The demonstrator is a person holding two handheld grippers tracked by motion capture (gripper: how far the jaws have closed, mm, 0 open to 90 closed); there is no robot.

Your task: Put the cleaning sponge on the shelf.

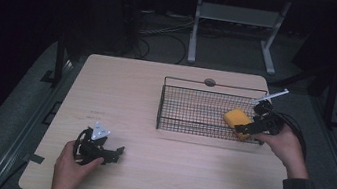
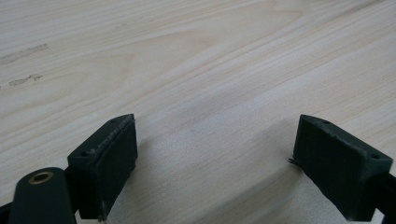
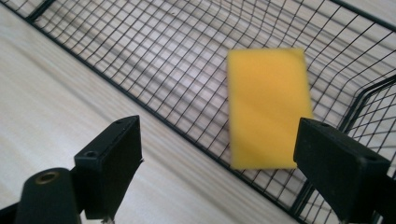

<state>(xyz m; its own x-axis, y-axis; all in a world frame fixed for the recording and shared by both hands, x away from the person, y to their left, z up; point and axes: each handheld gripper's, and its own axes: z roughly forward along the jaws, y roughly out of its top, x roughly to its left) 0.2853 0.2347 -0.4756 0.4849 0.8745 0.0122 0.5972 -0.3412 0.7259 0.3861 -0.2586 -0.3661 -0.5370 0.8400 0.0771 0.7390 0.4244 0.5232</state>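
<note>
**Sponge over the basket, jaws apart**

At the right end of the wooden table (image 1: 121,92) stood a black wire basket (image 1: 189,109), and the person's right gripper (image 1: 250,129) hovered at its near right corner. Its jaws were spread wide, pinching nothing. A yellow sponge (image 3: 268,107) showed between and beyond them in the right gripper view, blurred, inside the basket's walls; I could not tell whether it lay on the mesh floor or was dropping toward it. With the jaws that far apart, it looked to me like a release over the basket, not a reach for a grip.

Near the table's front left, the left gripper (image 1: 112,154) rested low over bare wood, well apart from the basket. Its jaws stood spread too, empty, probably parked there to stay clear.
</note>
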